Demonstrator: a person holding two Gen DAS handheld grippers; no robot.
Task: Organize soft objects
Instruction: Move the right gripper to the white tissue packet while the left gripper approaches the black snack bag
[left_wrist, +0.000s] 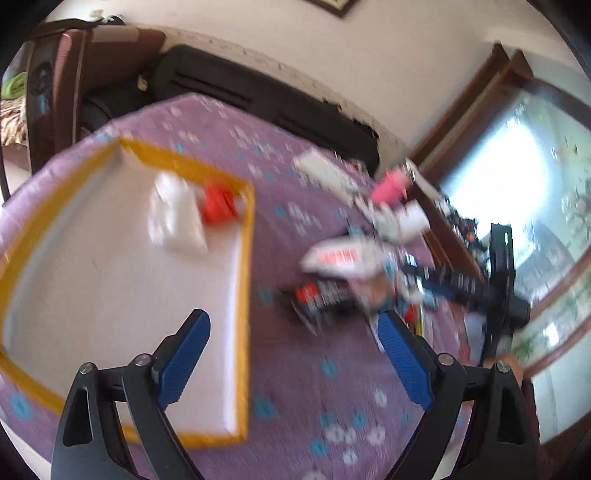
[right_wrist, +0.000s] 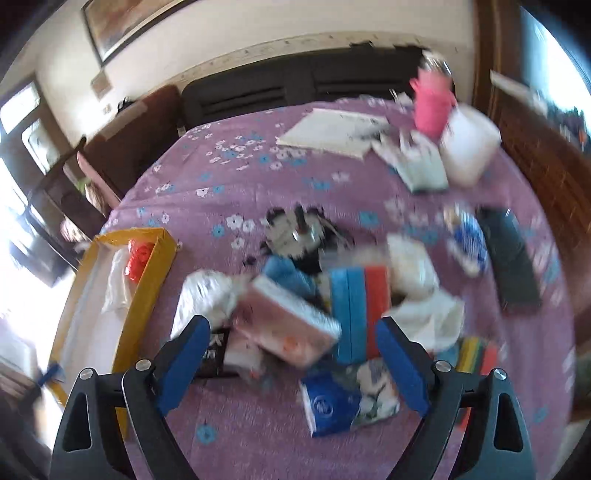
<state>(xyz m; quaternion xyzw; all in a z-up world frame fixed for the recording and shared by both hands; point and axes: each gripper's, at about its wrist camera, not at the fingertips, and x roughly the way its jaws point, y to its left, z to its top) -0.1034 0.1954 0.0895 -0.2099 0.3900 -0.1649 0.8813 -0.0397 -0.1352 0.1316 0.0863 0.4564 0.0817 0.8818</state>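
A shallow box with a yellow rim (left_wrist: 245, 258) (right_wrist: 155, 280) lies on the purple flowered cloth. Inside it lie a white soft bag (left_wrist: 177, 218) (right_wrist: 116, 284) and a red soft item (left_wrist: 218, 205) (right_wrist: 138, 258). A heap of soft packs fills the table's middle: a pink tissue pack (right_wrist: 284, 325), blue and red sponges (right_wrist: 360, 310), a blue pack (right_wrist: 332, 404), white bags (right_wrist: 413, 273). My left gripper (left_wrist: 293, 330) hangs open over the box's right edge, nothing between its fingers. My right gripper (right_wrist: 291, 338) stands open above the heap, holding nothing. Both views are blurred.
A pink cup (right_wrist: 430, 105) (left_wrist: 389, 184), a white tub (right_wrist: 469, 144), a flat white book (right_wrist: 332, 133) and a dark case (right_wrist: 511, 258) sit at the far and right side. The other gripper (left_wrist: 498, 288) shows at the right. A dark sofa (right_wrist: 295, 88) stands behind the table.
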